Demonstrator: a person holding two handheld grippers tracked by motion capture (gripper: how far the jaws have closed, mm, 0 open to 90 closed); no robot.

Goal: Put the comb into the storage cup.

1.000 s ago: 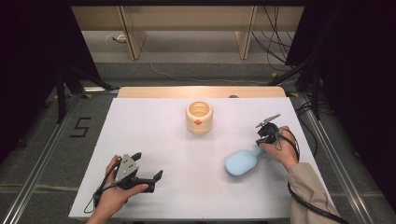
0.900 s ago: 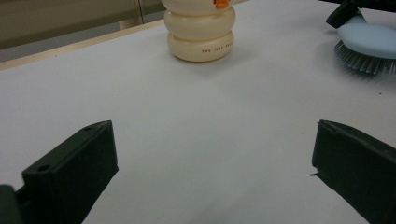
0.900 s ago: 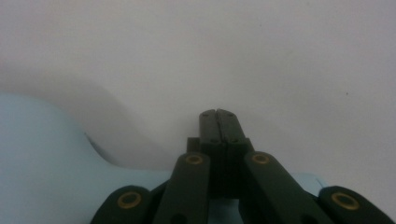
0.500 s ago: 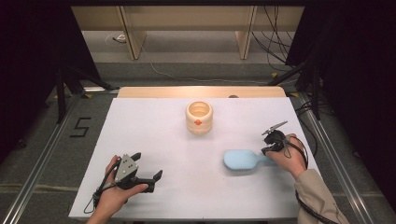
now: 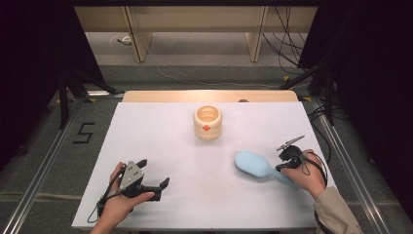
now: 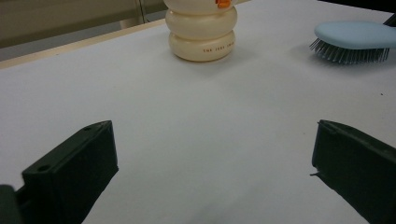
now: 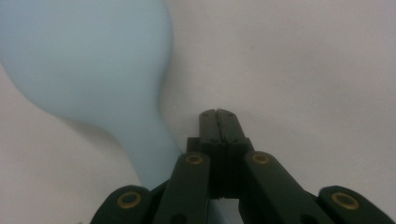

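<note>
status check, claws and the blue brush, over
Left claw open, empty. Right claw shut, tips bare, blue brush handle alongside it. Brush bristles down. Cream jar stands well apart.

Bare table point(image 5: 160, 146) around cream jar point(image 5: 207, 123) and hairbrush point(image 5: 253, 164)

Smooth matt pale-blue plastic hairbrush point(image 5: 254, 164) on a matt white table point(image 5: 160, 141).

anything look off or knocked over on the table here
Nothing is spilled, tipped or damaged. The cream ringed jar stands upright. The one oddity: the pale blue hairbrush lies beside the right tongs, whose jaws are shut with nothing between them. The left tongs rest open.
</note>
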